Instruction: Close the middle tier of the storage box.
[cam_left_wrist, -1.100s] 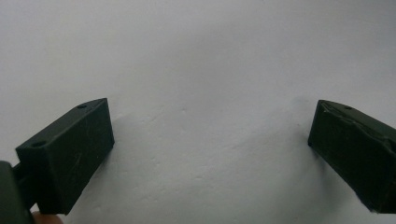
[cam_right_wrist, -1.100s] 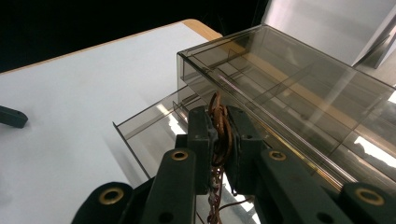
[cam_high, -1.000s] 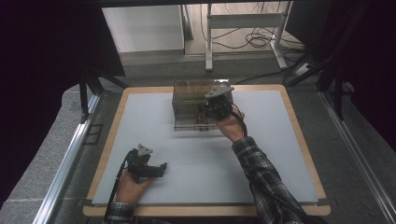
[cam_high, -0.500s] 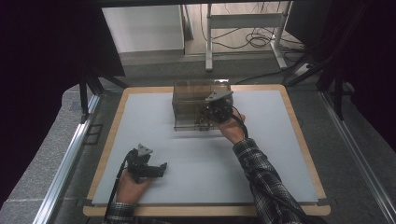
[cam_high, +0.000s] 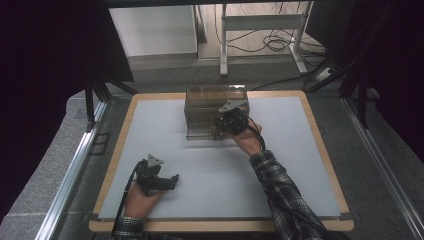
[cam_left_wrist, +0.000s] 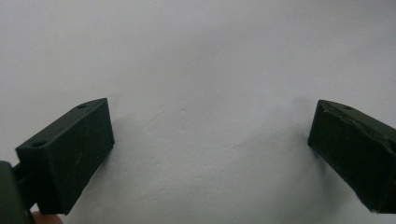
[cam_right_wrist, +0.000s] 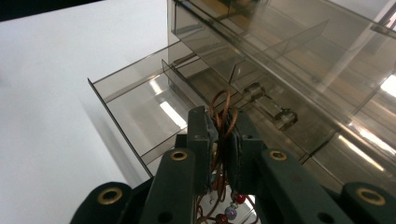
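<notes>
Right gripper (cam_right_wrist: 223, 140), jaws nearly closed, pinches a thin brown cord necklace with red beads (cam_right_wrist: 222, 108) over the smoky transparent plastic drawer organiser (cam_right_wrist: 261, 70); near-left, left gripper (cam_left_wrist: 210, 140) rests wide open, empty.

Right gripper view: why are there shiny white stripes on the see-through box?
In the right gripper view, those stripes are glare, light bouncing off the clear drawer box and its open drawer; the right gripper, shut on a brown cord with beads, looks sharp. In the high view, the surroundings are dark and the white table bright. In the left gripper view, the left gripper casts soft shadows.
</notes>
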